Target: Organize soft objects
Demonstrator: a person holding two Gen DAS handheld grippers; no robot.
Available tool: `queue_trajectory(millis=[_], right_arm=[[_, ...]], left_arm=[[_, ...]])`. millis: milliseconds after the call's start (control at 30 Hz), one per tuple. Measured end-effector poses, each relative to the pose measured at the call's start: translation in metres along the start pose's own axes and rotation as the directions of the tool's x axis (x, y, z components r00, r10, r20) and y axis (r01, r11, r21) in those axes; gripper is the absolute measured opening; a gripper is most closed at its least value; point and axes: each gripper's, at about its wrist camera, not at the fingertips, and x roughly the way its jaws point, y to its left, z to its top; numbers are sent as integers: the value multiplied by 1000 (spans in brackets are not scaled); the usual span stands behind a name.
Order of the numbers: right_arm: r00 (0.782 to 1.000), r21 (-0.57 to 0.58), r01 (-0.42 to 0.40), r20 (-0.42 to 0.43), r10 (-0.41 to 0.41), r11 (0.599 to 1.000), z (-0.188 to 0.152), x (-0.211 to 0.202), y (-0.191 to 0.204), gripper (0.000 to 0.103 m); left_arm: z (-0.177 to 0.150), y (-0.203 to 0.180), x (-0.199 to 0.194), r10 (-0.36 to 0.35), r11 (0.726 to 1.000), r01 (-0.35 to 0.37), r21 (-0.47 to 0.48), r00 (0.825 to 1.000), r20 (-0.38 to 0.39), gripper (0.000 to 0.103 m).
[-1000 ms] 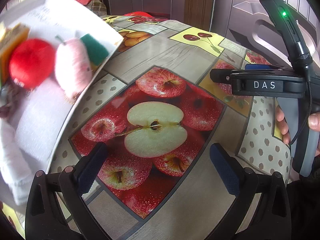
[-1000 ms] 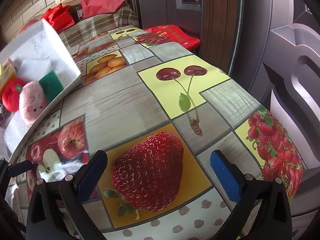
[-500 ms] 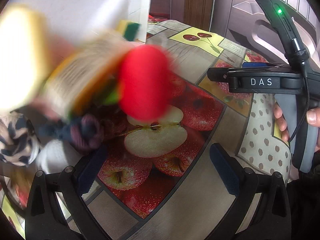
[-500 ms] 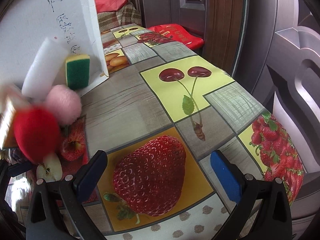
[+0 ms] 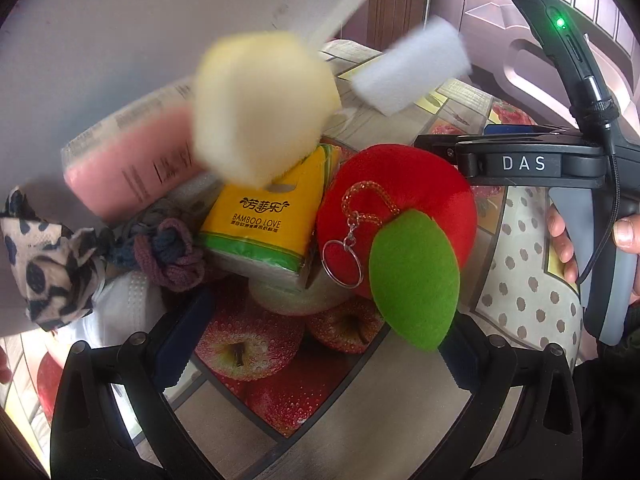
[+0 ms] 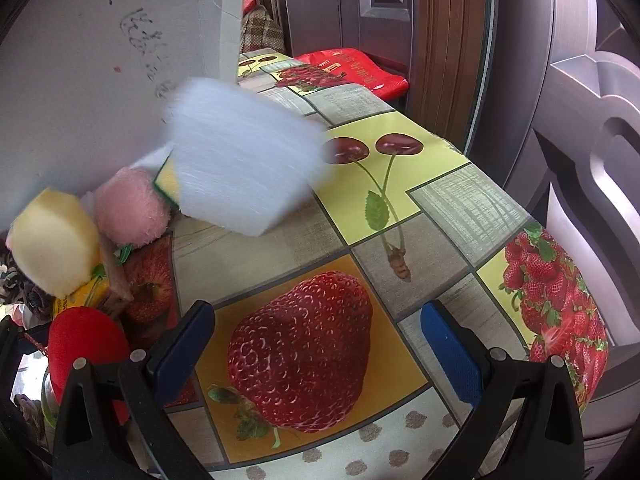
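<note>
My left tongs (image 5: pixel 316 336), released like my right tongs (image 6: pixel 316 344), sit nearest the red plush apple (image 5: pixel 400 216), dead ahead

A fruit-printed vinyl tablecloth (image 6: pixel 400 208) covers the table, with a red printed bag (image 6: pixel 352 68) beyond its far edge beside dark panelled doors (image 6: pixel 400 4).

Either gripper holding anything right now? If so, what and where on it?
Nothing held. Left gripper is open, with the red plush apple and yellow tissue pack tumbling ahead of it. Right gripper is open over bare tablecloth.
</note>
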Motion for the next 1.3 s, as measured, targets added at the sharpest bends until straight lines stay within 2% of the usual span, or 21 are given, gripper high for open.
queue_trajectory(millis=[1300], right_arm=[[1000,10,-17,6,17,1000,-1,-2,0,103]], left_arm=[[-2,2,-2,-1,1000,1,0,1000,1,102]])
